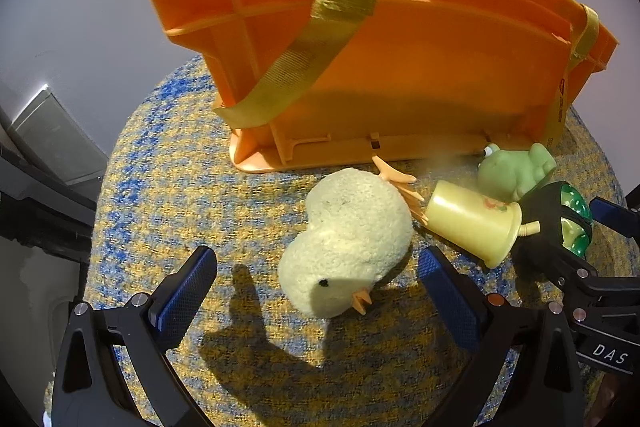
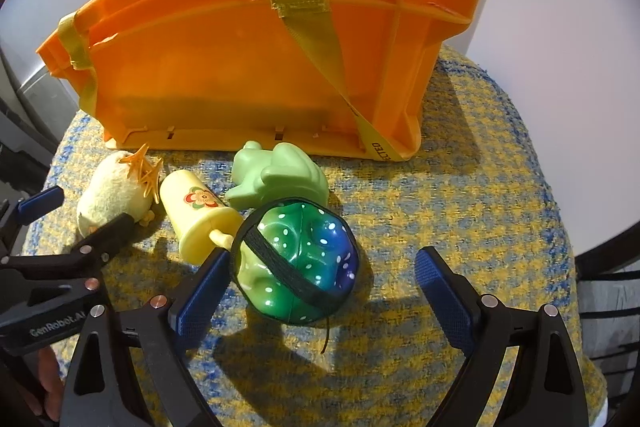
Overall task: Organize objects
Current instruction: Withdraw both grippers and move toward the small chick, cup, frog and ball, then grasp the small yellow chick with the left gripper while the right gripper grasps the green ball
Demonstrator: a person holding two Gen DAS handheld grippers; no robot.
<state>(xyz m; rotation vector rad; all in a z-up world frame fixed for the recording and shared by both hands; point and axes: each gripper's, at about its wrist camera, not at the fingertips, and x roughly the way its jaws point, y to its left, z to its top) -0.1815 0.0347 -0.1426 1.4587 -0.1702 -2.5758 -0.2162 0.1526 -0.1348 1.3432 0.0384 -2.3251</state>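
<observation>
A fluffy yellow chick toy (image 1: 348, 243) lies on its side on the blue-and-yellow cloth, between the open fingers of my left gripper (image 1: 316, 287). A yellow toy cup (image 1: 472, 223), a green frog (image 1: 512, 171) and a green-blue spotted ball (image 1: 574, 223) lie to its right. In the right wrist view, my right gripper (image 2: 320, 287) is open around the spotted ball (image 2: 296, 263), its left pad close to the ball. The cup (image 2: 196, 215), frog (image 2: 276, 179) and chick (image 2: 116, 195) lie behind and to the left. An orange bin (image 1: 380, 67) (image 2: 256, 63) with yellow straps stands behind the toys.
The toys sit on a round seat covered in blue-and-yellow woven cloth (image 2: 460, 187). Its edge drops off left and right. A pale wall stands behind the bin. Dark furniture (image 1: 40, 195) shows at the far left.
</observation>
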